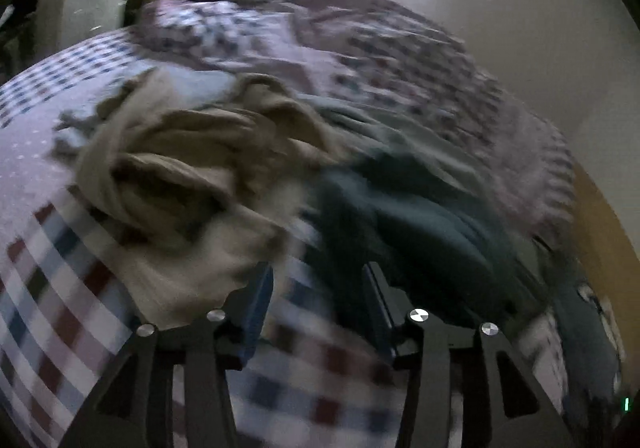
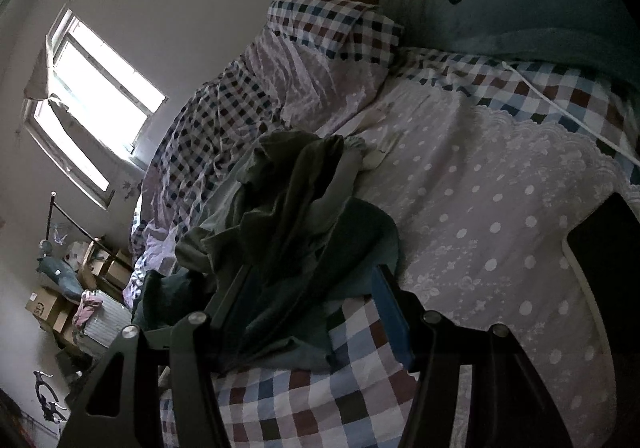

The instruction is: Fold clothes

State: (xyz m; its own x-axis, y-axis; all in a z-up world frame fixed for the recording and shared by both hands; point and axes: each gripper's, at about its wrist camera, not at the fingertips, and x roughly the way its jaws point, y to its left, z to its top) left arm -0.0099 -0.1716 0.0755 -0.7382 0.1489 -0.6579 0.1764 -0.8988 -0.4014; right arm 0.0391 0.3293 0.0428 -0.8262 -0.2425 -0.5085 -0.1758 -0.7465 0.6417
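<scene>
both views are dim and bluish, lit only by daylight from a window [image 2: 96, 96] that blows out to pure white. the left wrist view is smeared with motion blur throughout. the right wrist view is sharp. fisheye curvature bends the edges, and the corners fall to black.

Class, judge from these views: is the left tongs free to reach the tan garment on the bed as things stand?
Probably yes. The left tongs stand open with nothing between them, and the tan garment lies just ahead on the checked bedspread, uncovered. The dark green garment lies beside it, not over it.
</scene>
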